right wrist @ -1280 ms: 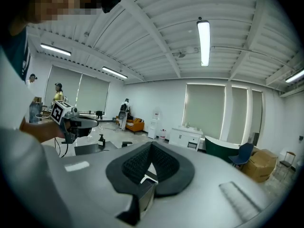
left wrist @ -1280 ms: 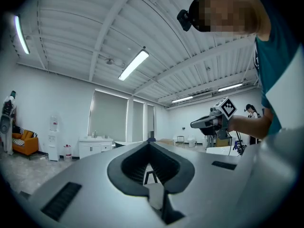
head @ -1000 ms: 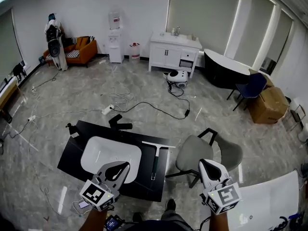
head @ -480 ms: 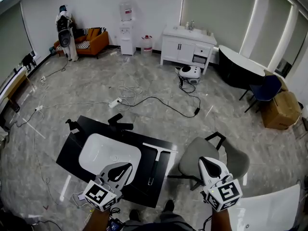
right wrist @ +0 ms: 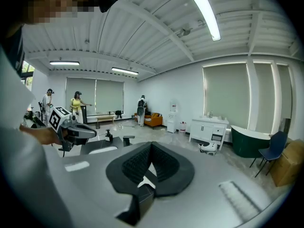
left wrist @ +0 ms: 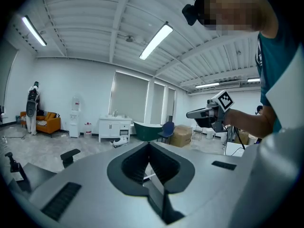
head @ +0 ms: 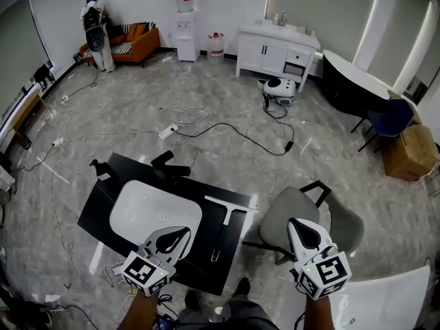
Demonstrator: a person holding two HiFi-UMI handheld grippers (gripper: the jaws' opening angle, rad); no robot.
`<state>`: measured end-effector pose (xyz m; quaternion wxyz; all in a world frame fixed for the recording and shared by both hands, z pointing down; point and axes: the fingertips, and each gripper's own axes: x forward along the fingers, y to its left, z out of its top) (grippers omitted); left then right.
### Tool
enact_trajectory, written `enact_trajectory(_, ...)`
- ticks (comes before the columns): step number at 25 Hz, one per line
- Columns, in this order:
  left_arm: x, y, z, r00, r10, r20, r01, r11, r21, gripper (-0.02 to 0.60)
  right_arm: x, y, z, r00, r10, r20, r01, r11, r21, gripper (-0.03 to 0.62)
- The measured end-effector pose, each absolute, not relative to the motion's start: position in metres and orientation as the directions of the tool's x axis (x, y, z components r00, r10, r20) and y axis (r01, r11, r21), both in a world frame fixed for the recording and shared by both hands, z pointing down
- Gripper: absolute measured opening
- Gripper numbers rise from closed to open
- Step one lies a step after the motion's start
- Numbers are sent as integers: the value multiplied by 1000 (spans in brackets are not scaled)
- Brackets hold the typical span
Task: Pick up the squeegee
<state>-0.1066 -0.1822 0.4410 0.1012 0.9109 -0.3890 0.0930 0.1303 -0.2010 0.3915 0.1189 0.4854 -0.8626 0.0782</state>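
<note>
Fingers point(left wrist: 135, 163) closed and empty on the left gripper point(head: 183, 232), and closed likewise on the right gripper point(head: 297, 223), as both sit lower than a second ago, nearer the black tabletop point(head: 96, 208). The squeegee point(head: 222, 234) lies untouched by the tabletop's right edge, beside the white basin point(head: 155, 215). The right gripper hangs past that edge, over a grey chair point(head: 285, 212). The approach looks barely begun, with the fingers yet to open.

A lab-like studio: vanity cabinet point(head: 277, 47), bathtub point(head: 355, 86), loose cables point(head: 242, 138).
</note>
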Motion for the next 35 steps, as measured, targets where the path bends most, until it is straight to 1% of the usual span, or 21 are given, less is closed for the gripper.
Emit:
enact_trajectory(10, -88, -199, 498, 683, -662, 308, -724, -670, 166, -6, 137, -204, 430, -514, -795, 324, -848, 529, -47, 9)
enact_trajectory(24, -48, -228, 581, 684, -604, 409, -717, -661, 223, -3, 172, -206, 478, -489, -791, 367, -866, 491, -95, 9)
enact_trajectory(27, -41, -236, 601, 682, -589, 434, -717, -657, 235, 8, 177, -209, 489, -484, -790, 377, -870, 482, -106, 9)
enact_trajectory(35, -28, -250, 655, 664, -547, 509, -723, -643, 252, 61, 186, -214, 515, -480, -780, 400, -873, 471, -129, 9)
